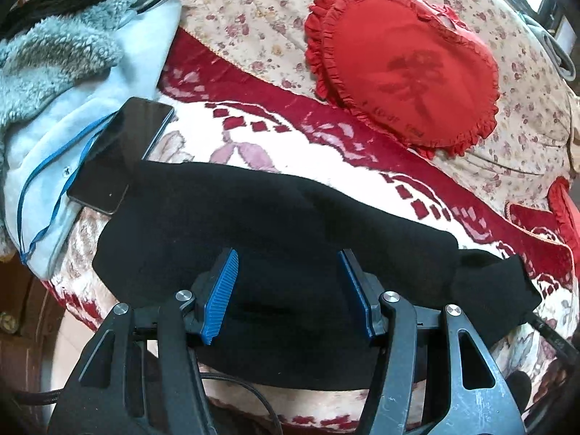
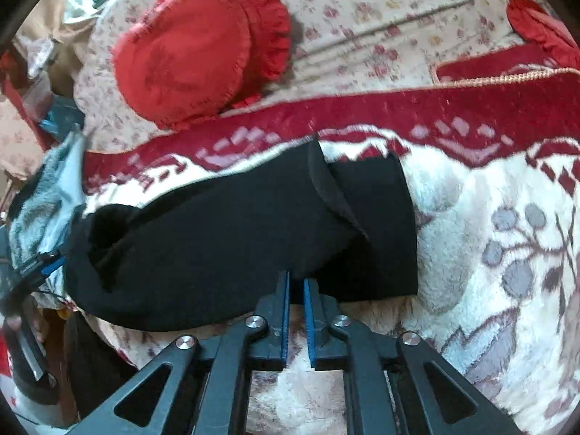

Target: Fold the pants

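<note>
Right wrist, pants (image 2: 235, 232) edge, blanket (image 2: 471, 217) bare beyond

The folded black fabric pants (image 1: 275, 224) lie crosswise on the red-and-white patterned plush blanket (image 1: 203, 127), directly under and ahead of the left gripper (image 1: 288, 264). Beyond them to the right, a red heart-shaped frilled cushion (image 1: 402, 65) rests on the floral sheet (image 1: 253, 7). To the gripper's left, a black rectangular phone (image 1: 119, 152) lies on a pale fleece-lined jacket (image 1: 72, 83), one corner touching the pants.
</note>
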The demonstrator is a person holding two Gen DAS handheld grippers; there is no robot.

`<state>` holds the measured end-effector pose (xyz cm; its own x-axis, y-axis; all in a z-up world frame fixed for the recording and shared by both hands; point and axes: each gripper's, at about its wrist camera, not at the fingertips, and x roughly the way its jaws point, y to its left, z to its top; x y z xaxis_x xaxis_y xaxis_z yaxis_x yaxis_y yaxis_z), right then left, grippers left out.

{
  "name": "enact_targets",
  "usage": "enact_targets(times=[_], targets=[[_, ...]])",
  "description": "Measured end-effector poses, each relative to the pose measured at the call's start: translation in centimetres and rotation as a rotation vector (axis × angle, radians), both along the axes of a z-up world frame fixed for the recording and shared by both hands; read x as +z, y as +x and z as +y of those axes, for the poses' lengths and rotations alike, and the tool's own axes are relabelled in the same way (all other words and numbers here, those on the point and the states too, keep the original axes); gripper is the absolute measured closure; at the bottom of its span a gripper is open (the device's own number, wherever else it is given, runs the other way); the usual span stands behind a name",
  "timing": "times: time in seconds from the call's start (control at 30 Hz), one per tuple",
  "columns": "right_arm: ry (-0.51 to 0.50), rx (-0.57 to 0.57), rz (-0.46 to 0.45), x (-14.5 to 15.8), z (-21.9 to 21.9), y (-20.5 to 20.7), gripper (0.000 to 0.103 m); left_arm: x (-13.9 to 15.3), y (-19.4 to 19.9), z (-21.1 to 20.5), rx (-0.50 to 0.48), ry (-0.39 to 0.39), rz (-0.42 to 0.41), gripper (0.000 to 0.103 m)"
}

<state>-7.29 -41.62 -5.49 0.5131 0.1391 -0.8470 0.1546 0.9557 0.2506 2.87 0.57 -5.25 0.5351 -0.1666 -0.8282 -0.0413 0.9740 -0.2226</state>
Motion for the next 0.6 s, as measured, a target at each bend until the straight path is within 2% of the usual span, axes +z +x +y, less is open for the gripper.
enact_targets(times=[0.03, 0.1, 0.2, 0.27, 0.37, 0.5, 0.57, 0.6], targets=[[-0.015, 0.013, -0.005, 0.4, 0.1, 0.1, 0.083, -0.1, 0.1, -0.2, -0.005, -0.004, 0.005, 0.047], [-0.057, 0.028, -0.03, 1.7, 0.3, 0.4, 0.075, -0.4, 0.3, -0.7, -0.018, -0.009, 0.016, 0.047], [-0.072, 0.015, -0.037, 1.8, 0.2, 1.7, 0.073, -0.8, 0.4, -1.4, -0.039, -0.004, 0.028, 0.047], [-0.166, -0.004, -0.018, 1.1, -0.1, 3.3, 0.073, -0.9, 0.3, -1.7, -0.047, -0.004, 0.037, 0.047], [-0.243, -0.023, 0.012, -0.2, -0.9, 5.4, 0.073, -0.9, 0.3, -1.7, -0.046, 0.005, 0.038, 0.047], [-0.167, 0.04, 0.045, -2.2, -1.6, 7.7, 0.073, -1.0, 0.6, -0.9, -0.021, 0.008, 0.044, 0.047], [-0.112, 0.061, 0.036, -2.8, -1.5, 8.1, 0.077, -1.0, 0.7, -0.4, -0.004, 0.0, 0.046, 0.047], [-0.128, 0.058, 0.02, -2.8, -1.5, 8.0, 0.096, -0.9, 0.7, -0.2, 0.002, -0.002, 0.046, 0.047]])
